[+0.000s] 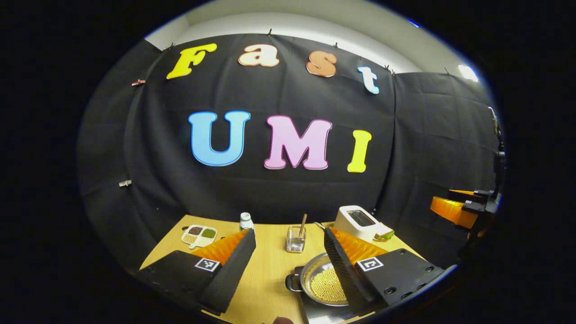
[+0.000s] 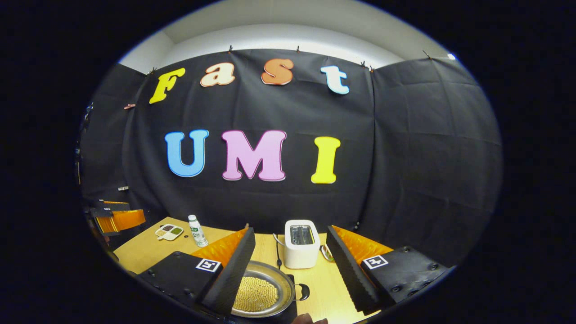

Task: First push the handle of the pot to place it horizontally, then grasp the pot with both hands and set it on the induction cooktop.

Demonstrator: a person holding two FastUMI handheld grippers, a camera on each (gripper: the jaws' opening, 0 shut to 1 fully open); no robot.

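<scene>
Two grippers hover above the tabletop (image 1: pixel 270 270), both wide open and holding nothing, with the pot (image 1: pixel 320 280) low between them. Going left to right in the left gripper view: a small divided dish of seeds (image 1: pixel 199 235) sits at the far left corner, a white bottle (image 1: pixel 245 221) stands behind the left gripper (image 1: pixel 288 258), a glass with a stick in it (image 1: pixel 295 238) stands mid-table, then comes the pot, half hidden by the gripper's own finger, and a white toaster (image 1: pixel 358 222) at the back right. The pot is shallow and metal, filled with small yellow beads, with a dark loop handle on its near left side. In the right gripper view, the right gripper (image 2: pixel 288 265) hangs over the same pot (image 2: pixel 262 290), which lies under its left finger, with a loop handle (image 2: pixel 304 291) on the pot's right side, toward the toaster (image 2: pixel 301 243). A dark surface shows under the pot's near edge; whether this is the cooktop I cannot tell. I judge the task barely begun, or at its approach stage. The next move calls for lowering each gripper to the pot's own side, lining the open fingers with a handle and closing evenly so the beads stay level.
</scene>
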